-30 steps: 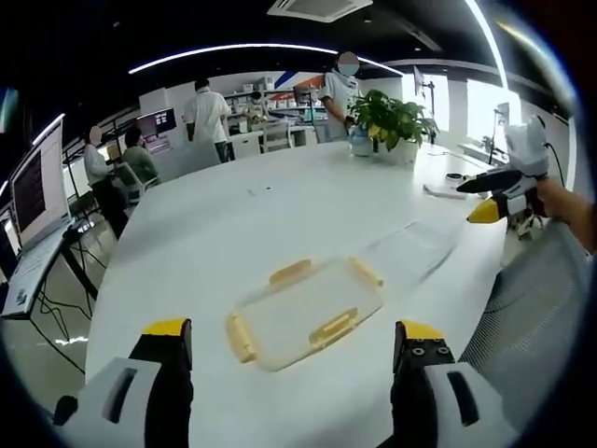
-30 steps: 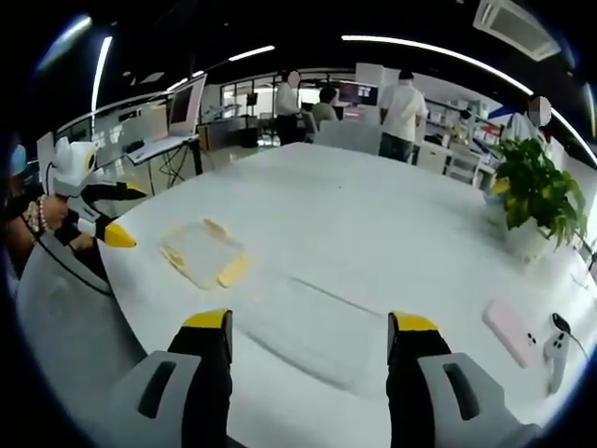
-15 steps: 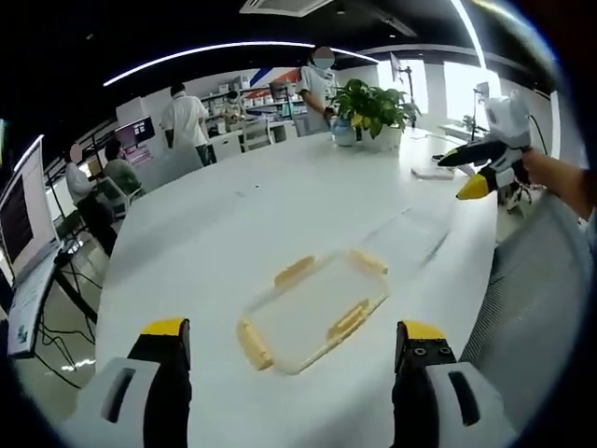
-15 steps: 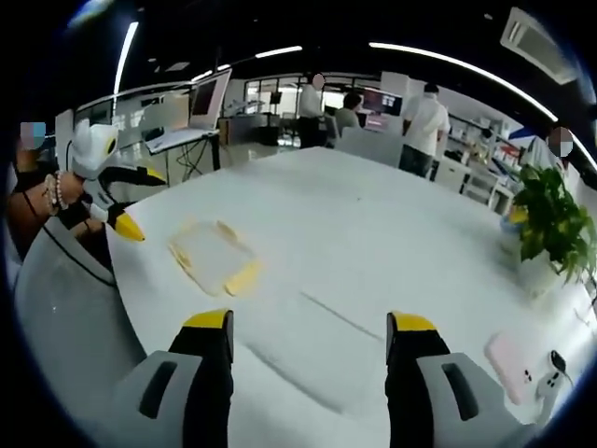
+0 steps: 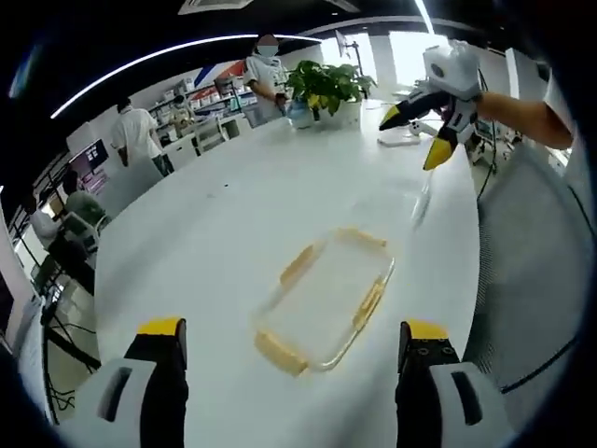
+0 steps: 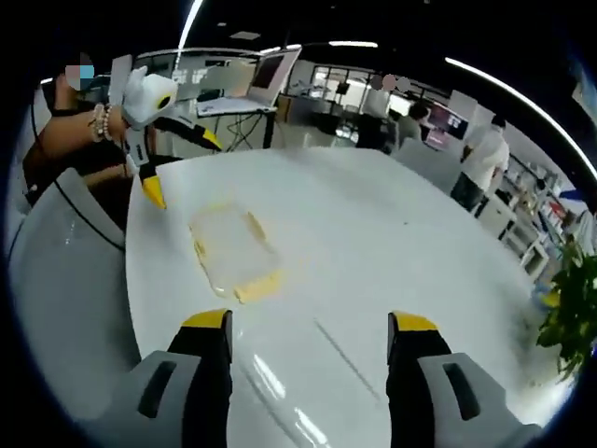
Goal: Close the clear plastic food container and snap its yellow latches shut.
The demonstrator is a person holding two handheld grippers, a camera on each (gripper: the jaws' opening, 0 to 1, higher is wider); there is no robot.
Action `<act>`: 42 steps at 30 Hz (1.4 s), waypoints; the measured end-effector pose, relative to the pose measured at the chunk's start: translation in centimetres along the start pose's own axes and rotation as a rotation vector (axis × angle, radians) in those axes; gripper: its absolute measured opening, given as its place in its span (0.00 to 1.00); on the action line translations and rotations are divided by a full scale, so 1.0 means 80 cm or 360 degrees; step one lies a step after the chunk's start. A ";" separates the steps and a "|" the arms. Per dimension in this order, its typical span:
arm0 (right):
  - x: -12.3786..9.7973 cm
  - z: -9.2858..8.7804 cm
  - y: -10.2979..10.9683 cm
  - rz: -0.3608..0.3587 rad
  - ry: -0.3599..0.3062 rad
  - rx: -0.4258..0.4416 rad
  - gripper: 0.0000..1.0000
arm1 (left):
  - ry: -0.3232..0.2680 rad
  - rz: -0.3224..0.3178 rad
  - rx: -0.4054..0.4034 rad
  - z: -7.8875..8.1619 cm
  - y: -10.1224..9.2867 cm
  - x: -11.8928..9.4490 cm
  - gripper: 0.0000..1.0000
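Both your grippers, left gripper and right gripper, hover wide apart-jawed over the white table, gripping nothing, near the clear container.

We see a smooth, glossy white table catching light streaks, a clear plastic container with matt yellow latches, and our grippers' pale plastic jaws.

White-and-grey left claw and right claw, yellow-tipped black jaws; beaded bracelet worn.
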State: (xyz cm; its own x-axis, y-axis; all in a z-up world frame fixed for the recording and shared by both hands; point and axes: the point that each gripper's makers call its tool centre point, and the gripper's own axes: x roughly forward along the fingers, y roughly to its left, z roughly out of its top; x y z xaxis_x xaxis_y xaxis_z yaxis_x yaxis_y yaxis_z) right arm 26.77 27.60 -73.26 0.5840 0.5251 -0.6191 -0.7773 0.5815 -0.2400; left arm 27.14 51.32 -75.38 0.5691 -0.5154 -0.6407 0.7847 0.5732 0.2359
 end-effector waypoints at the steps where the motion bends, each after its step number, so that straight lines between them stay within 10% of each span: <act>1: 0.004 0.004 0.004 0.0042 0.0004 -0.0050 0.65 | 0.0010 -0.0024 0.0014 -0.001 0.000 0.002 0.98; 21: 0.067 0.016 0.028 0.0395 0.0125 -0.0325 0.64 | 0.0286 -0.0449 0.0256 -0.042 -0.005 0.038 0.96; 42: 0.120 -0.003 0.058 0.0612 0.0271 -0.0448 0.58 | 0.0492 -0.0662 0.0440 -0.074 0.001 0.065 0.79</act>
State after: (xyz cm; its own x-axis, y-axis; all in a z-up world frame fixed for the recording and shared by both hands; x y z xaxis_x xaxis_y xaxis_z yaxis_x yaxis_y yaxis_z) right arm 28.69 35.16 -80.51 0.2147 0.5460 -0.8098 -0.9753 0.1637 -0.1483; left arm 28.73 52.47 -82.98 0.1342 -0.4276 -0.8939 0.9853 0.1540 0.0743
